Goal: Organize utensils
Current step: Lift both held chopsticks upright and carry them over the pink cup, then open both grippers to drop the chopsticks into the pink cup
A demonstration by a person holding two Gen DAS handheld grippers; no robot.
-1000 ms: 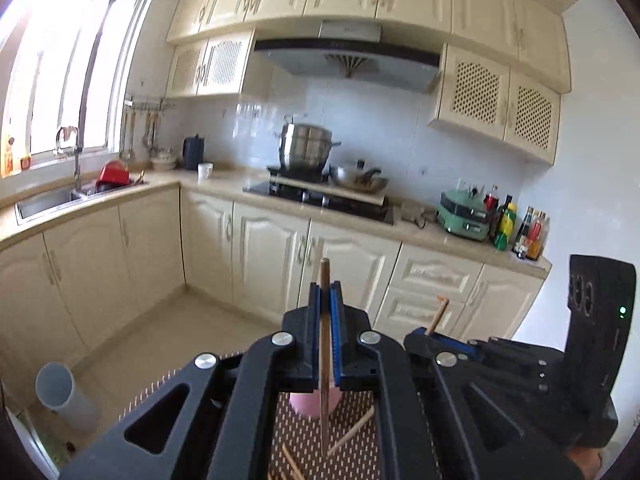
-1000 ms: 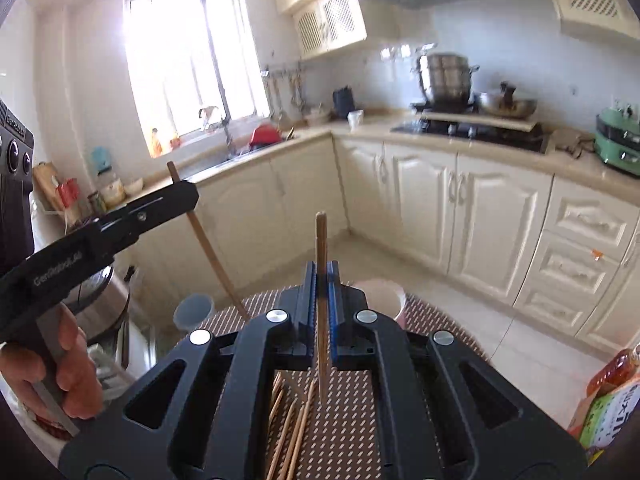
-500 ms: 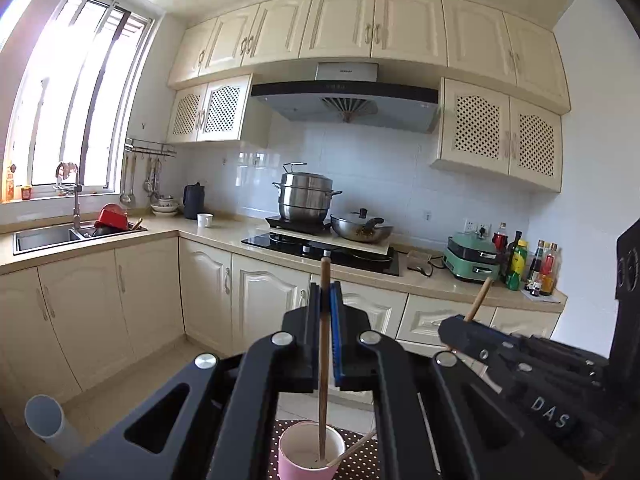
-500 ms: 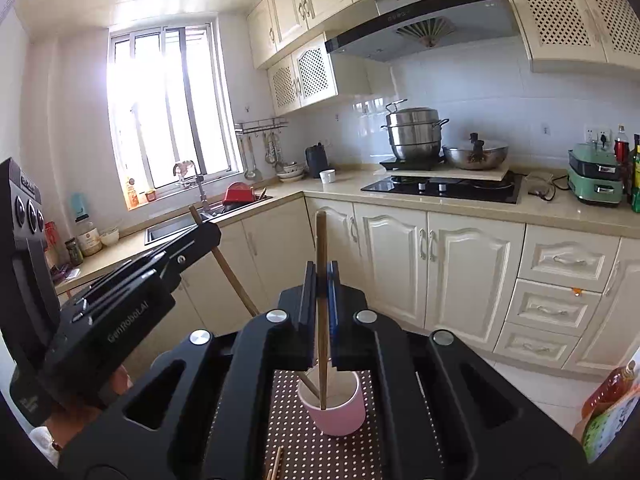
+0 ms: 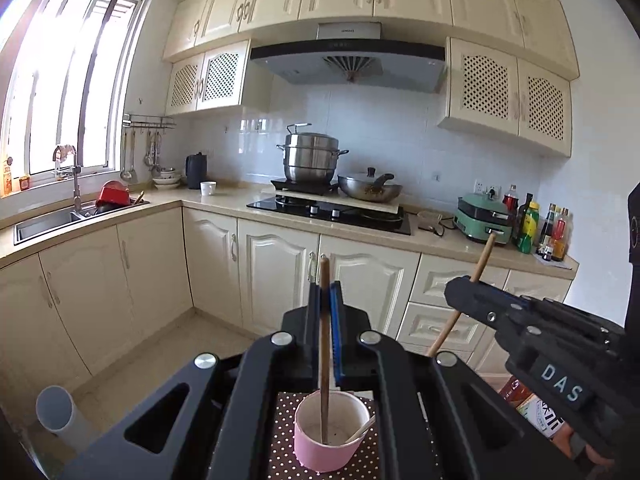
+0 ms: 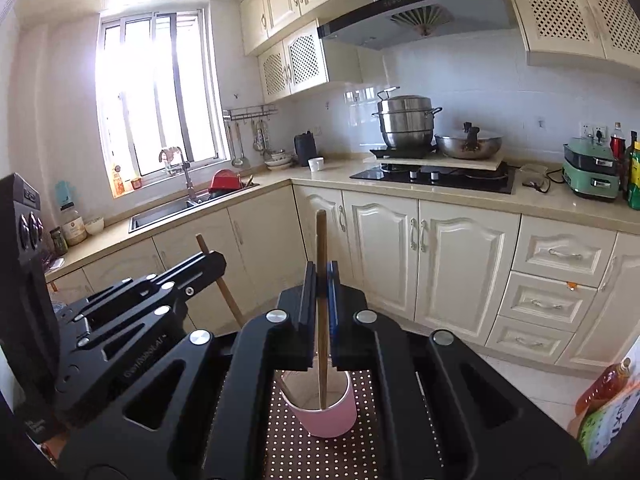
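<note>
Holding one wooden chopstick [image 5: 324, 320] upright, my left fingers [image 5: 325, 300] are clamped narrow on it; my right fingers [image 6: 320, 296] clamp another chopstick [image 6: 321, 304]. Both tips stand inside the pink cup [image 5: 330, 446] on the dotted mat [image 6: 296, 440]; release is left.

I am holding two wooden chopsticks, one [image 5: 325, 344] between my left fingers and one [image 6: 321, 320] between my right fingers, both dipping into one pink cup [image 5: 326, 450] below my fingertips.
</note>
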